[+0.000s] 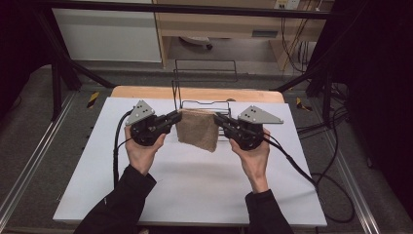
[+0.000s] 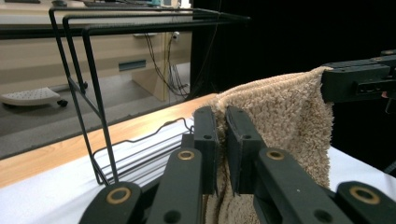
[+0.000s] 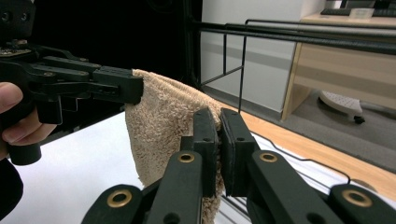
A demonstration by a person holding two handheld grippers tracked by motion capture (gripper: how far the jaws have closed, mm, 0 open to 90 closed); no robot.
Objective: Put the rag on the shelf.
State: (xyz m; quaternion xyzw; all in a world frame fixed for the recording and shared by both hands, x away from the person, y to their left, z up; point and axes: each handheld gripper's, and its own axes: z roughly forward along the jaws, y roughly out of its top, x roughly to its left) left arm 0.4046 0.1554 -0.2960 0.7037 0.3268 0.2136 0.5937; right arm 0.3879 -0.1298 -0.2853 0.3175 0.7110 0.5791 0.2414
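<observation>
Two grippers: one in each of the person's hands, both raised over the white table (image 1: pixel 195 190), jaws pointing inward toward each other
Left gripper (image 1: pixel 176 117): jaws closed tight on the towel's upper left corner; in the left gripper view the pile is pinched between the two black pads (image 2: pixel 205 140)
Right gripper (image 1: pixel 217 118): jaws likewise closed on the towel's upper right corner, cloth squeezed between them in the right gripper view
Towel (image 1: pixel 197 129): tan terry cloth, small, held clear of the table; top edge stretched between the two grips, the rest hanging down, lower edge slanting with its right corner lowest
Wire rack (image 1: pixel 204 85): black, thin-rodded, upright at the table's far edge, just behind the towel; its base wires lie on the white surface
Table edge (image 1: pixel 195 92): light wood strip along the far side, behind the rack's base
Cables (image 1: pixel 292 163): black, trailing from each gripper across the table and off its sides
</observation>
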